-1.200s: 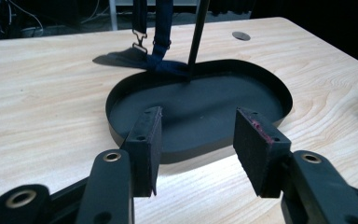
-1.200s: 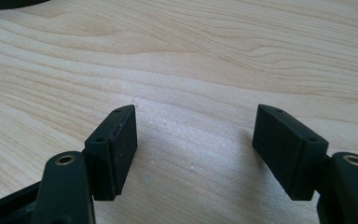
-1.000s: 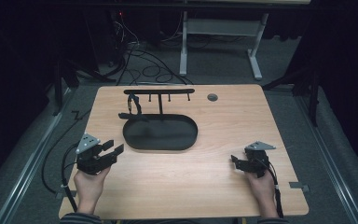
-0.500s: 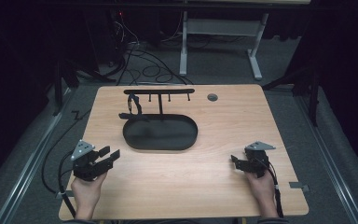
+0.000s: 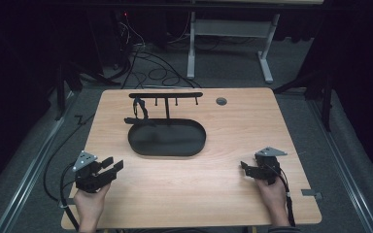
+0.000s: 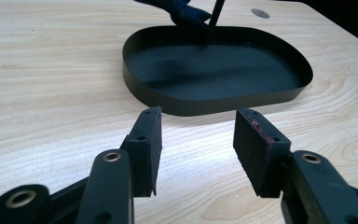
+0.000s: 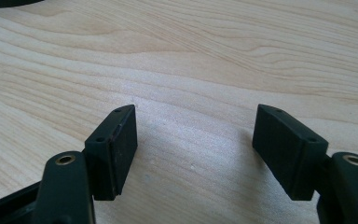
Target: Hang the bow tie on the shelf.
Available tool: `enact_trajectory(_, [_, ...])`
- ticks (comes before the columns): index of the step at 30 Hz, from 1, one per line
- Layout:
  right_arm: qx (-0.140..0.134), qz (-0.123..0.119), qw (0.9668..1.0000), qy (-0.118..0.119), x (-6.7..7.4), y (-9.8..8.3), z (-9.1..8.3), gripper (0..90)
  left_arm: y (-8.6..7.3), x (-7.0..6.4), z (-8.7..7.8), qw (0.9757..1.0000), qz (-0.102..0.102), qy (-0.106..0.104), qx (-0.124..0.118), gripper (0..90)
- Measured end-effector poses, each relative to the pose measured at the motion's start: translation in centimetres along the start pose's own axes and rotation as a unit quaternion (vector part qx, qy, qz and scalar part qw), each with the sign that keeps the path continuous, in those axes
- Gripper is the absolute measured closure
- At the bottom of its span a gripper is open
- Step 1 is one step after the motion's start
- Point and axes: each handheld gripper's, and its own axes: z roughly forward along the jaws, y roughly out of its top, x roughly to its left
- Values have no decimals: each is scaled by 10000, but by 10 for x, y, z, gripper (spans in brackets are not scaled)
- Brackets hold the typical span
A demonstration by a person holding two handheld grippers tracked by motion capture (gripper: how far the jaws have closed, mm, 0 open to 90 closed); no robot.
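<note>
Where it rests on the table (image 5: 223, 194), the black tray (image 5: 167, 138) holds a stand's post (image 5: 167, 110).

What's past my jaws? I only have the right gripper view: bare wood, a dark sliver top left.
Observer: That sliver belongs to a black oval tray at mid-table; in the high view the right gripper sits at the near right, jaws open, empty.
Operator: Anything in the tray?
Observer: It looks empty. A post rises from its far rim to a hook rack, with a dark strap hanging at one end.
Operator: Left side?
Observer: The left gripper faces the tray, jaws open, nothing between them.
</note>
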Motion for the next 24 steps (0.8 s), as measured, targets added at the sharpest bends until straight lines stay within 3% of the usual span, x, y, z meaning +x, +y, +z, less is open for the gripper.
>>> enact_trajectory(24, [2,-3,10000,-4,0,0,0,322,-18,1,11,9997,-188,-8,146,521])
